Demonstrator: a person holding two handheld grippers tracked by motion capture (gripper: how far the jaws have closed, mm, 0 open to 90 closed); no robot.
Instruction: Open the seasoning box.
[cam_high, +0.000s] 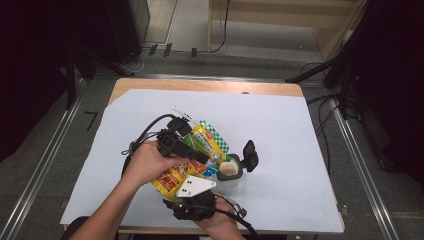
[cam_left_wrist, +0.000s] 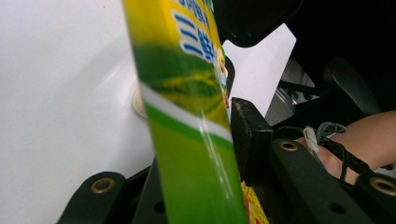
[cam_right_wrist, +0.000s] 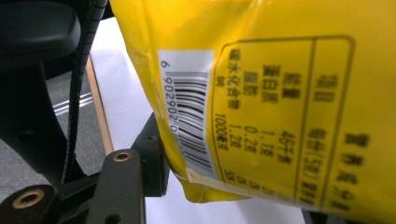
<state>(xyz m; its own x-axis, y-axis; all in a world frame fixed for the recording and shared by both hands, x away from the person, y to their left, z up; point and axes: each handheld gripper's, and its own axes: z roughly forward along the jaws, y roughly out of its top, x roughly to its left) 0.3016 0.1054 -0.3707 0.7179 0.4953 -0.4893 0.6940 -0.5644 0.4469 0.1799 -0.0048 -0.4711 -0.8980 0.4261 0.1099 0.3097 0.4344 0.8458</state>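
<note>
Both claws grip the yellow seasoning pouch (cam_high: 192, 160): left claw (cam_high: 200, 156) near its top, right claw (cam_high: 192, 189) at its bottom. Soft, glossy film looks slippery; the sealed edges likely give the surest hold.

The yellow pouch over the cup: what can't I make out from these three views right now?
- High view: the spot where the yellow pouch meets the cup lies behind the pouch and the left tool, so any pouring is hidden.
- Left gripper view: the pouch is blurred and covers the left jaw's pad.
- Right gripper view: the pouch hides the right-hand jaw; its small print is blurred.
- High view: the right tool tips sit under its grey plate.
</note>
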